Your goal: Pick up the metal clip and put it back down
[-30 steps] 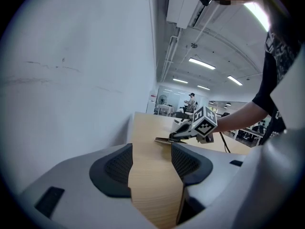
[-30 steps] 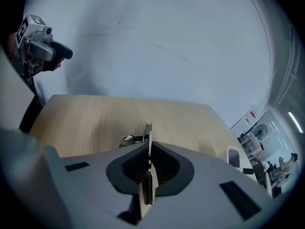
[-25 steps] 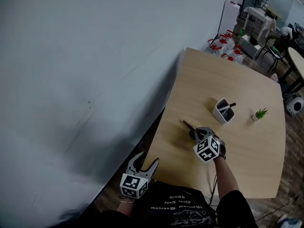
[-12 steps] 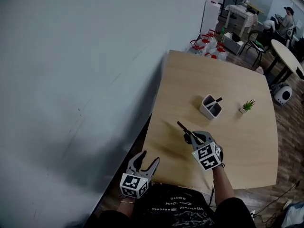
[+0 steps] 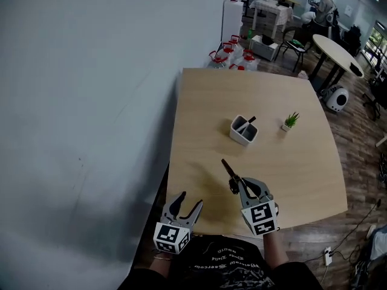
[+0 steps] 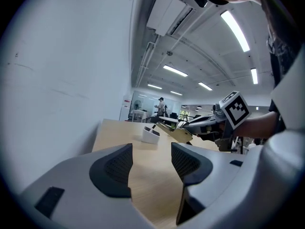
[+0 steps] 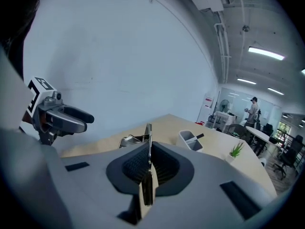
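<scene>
Right gripper (image 5: 236,182) is clamped on the metal clip (image 5: 228,168). In its own view the two pads are pressed flat together on the thin plate (image 7: 149,144), which stands on edge between them and pokes out past the tips. From the head view the clip angles away from the person, up and to the left, over the near part of the wooden table (image 5: 302,168). The left gripper view catches it from the side, where it looks lifted clear of the wood and not resting on it.

Left gripper (image 5: 186,206) sits at the near left corner of the table, right by the person's body. Its jaws are spread wide with nothing between them, only bare tabletop beyond (image 6: 151,163). The two grippers are near each other but apart.

Further out, mid-table, there's a white holder (image 5: 243,130) with a dark stick leaning in it, and just to its right a small green plant (image 5: 290,121). Neither touches the other, and both are well beyond the clip.

A plain grey wall (image 5: 78,101) runs along the left side. Off the far corner stand bottles (image 5: 227,56) with red caps, and a person (image 5: 325,5) stands deep in the background.
</scene>
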Demonstrator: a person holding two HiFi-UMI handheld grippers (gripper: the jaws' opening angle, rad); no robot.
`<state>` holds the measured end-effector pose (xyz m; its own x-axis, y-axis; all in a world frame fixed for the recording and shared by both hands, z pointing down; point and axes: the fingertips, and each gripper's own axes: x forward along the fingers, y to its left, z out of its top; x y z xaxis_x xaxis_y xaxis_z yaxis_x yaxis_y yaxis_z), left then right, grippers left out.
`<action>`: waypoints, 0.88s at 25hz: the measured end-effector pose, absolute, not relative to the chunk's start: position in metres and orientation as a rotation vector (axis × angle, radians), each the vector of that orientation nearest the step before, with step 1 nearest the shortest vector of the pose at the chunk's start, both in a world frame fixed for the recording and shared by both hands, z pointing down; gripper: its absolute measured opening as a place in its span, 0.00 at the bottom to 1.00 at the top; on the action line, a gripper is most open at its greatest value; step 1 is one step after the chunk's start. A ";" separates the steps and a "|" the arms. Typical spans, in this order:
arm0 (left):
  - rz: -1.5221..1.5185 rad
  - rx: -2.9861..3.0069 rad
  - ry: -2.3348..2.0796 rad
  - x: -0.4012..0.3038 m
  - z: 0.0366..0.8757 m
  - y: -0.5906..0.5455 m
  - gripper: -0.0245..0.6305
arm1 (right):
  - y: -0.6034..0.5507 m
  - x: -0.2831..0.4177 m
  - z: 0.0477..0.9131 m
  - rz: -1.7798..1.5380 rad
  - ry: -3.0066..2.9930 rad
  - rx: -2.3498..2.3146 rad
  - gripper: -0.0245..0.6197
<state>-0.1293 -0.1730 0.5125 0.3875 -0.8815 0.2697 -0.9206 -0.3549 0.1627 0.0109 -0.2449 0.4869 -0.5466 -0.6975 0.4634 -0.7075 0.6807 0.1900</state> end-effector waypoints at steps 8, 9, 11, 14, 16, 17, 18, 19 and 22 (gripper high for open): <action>0.180 2.461 -1.483 -0.100 0.509 -0.182 0.44 | -0.208 0.051 0.492 0.094 -2.339 1.263 0.06; 0.178 2.469 -1.474 -0.098 0.508 -0.183 0.44 | -0.204 0.053 0.495 0.108 -2.338 1.265 0.06; 0.177 2.478 -1.463 -0.094 0.508 -0.183 0.44 | -0.197 0.052 0.502 0.139 -2.341 1.253 0.06; 0.179 2.488 -1.447 -0.089 0.509 -0.182 0.44 | -0.188 0.053 0.513 0.165 -2.324 1.244 0.06; 0.180 2.488 -1.446 -0.089 0.508 -0.180 0.44 | -0.185 0.052 0.515 0.166 -2.323 1.236 0.06; 0.180 2.487 -1.447 -0.089 0.508 -0.180 0.44 | -0.184 0.050 0.515 0.162 -2.325 1.229 0.06; 0.179 2.487 -1.447 -0.089 0.508 -0.179 0.44 | -0.184 0.049 0.515 0.156 -2.327 1.221 0.06; 0.179 2.488 -1.446 -0.088 0.508 -0.178 0.44 | -0.183 0.047 0.515 0.152 -2.329 1.214 0.06; 0.179 2.487 -1.443 -0.087 0.509 -0.175 0.44 | -0.182 0.042 0.517 0.150 -2.335 1.194 0.06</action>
<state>-0.0869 -0.1754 0.5094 0.4993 -0.8341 0.2347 -0.8661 -0.4729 0.1617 0.0423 -0.1818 0.5172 -0.4837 -0.7277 0.4863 -0.7839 0.6073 0.1290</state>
